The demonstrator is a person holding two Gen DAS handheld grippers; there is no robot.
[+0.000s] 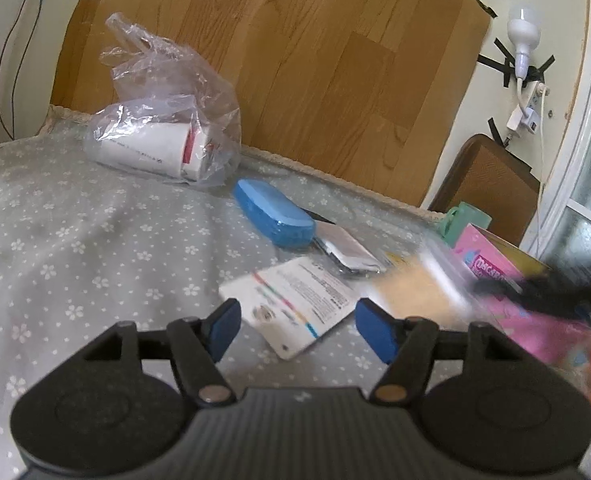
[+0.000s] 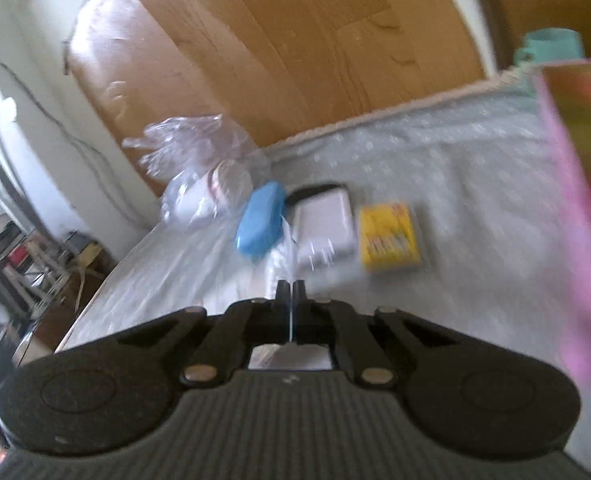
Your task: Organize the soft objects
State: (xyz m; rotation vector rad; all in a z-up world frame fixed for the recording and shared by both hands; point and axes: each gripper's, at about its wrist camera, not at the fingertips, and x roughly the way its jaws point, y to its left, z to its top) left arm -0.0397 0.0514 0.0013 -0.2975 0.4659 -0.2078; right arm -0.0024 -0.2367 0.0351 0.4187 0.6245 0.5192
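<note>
Left hand-held gripper: blue pads spread apart, nothing between them, hovering over grey flowered cloth on the tabletop. Just beyond the pads, white printed packet lying flat on the cloth.

Right hand-held gripper: fingers pressed together, pinching a thin clear film edge; what the film belongs to cannot be told through blur.

Farther on, in a row: blue soft case, silver-white pouch touching it, yellow packet just beside the pouch. Pink box at right edge, blurred.

Far back, against wood-grain board: clear plastic bag holding a white container, near the blue case but apart.
</note>
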